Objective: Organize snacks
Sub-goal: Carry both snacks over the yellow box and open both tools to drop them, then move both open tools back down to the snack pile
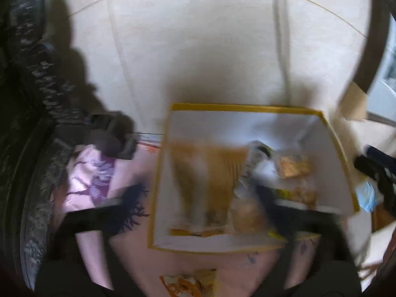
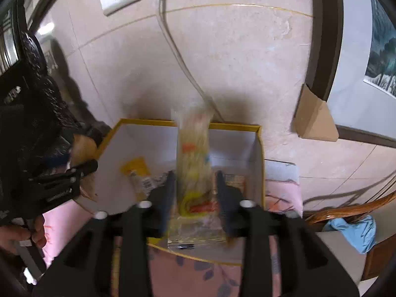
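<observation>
Both tongs pointed steeply down toward the yellow-rimmed box (image 2: pixel 257 148), which stood on a pink floral cloth (image 2: pixel 193 277) against the tiled wall (image 2: pixel 235 61).

The right tongs (image 2: pixel 195 188) stood released above the near edge of the box, their dark fingers (image 2: pixel 168 193) either side of a clear packet of pale snacks (image 2: pixel 194 160). The packet stood upright and motion-blurred between them, its top reaching past the far rim of the box, and a gap showed on each side, so nothing pressed on it.

The left tongs (image 1: pixel 193 210) were spread wide over the near side of the box, with nothing gripped. Their fingers (image 1: pixel 94 215) were smeared by blur and partly cut off at the picture's lower edge. In the right wrist view these tongs appeared at the left of the box, with part of a hand (image 2: pixel 17 235) on the handle below.

Inside the box, an orange packet (image 1: pixel 205 183) lay toward its left wall, too blurred to read. Further packets (image 1: pixel 292 165) crowded the right half; their kinds could not be made out. Another orange-printed packet (image 1: pixel 190 282) lay on the cloth just in front of the box, cut off by the frame.
</observation>
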Demonstrator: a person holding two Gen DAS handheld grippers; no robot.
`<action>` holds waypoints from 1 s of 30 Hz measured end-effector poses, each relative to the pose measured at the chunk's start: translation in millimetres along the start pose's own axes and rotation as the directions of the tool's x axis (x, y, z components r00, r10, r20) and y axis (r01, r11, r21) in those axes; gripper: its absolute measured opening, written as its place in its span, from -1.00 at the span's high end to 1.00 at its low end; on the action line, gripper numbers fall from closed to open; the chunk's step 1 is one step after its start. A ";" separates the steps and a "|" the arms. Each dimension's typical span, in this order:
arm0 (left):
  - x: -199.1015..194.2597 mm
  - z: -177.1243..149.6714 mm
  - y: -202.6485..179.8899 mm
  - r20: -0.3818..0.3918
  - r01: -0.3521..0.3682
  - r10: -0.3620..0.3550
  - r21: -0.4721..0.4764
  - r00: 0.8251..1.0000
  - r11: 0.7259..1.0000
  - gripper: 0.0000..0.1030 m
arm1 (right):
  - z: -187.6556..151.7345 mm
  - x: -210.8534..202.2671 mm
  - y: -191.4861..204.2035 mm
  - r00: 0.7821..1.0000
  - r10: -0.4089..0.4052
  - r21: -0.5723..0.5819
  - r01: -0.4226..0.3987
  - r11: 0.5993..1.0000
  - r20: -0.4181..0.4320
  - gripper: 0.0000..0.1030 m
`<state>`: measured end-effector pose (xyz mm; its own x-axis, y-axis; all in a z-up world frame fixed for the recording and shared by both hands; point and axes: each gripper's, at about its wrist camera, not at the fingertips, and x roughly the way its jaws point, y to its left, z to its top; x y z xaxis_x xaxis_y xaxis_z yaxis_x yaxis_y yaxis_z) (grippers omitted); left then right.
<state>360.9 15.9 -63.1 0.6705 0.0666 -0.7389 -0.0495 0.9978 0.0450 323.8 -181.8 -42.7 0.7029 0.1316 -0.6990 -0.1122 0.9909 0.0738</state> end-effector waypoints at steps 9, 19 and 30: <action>-23.2 -8.5 13.2 0.011 0.012 -0.012 0.006 1.000 1.000 -0.96 | -12.8 -27.4 -3.9 1.000 0.000 0.009 0.000 1.000 0.024 -0.97; -63.0 -139.8 50.3 -0.101 -0.061 0.085 0.222 0.991 0.973 -0.96 | -125.8 -55.8 -1.1 0.988 -0.043 -0.106 0.028 0.994 -0.146 -0.97; -65.5 -251.7 138.7 -0.302 -0.190 0.175 -0.020 0.937 0.982 -0.96 | -220.2 -15.5 -65.8 0.926 -0.208 0.206 0.281 0.937 -0.315 -0.97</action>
<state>123.8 148.4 -177.6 0.3963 0.2351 -0.8875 -0.1904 0.9667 0.1711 165.6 -254.9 -193.3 0.4534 -0.0926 -0.8865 0.2370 0.9713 0.0198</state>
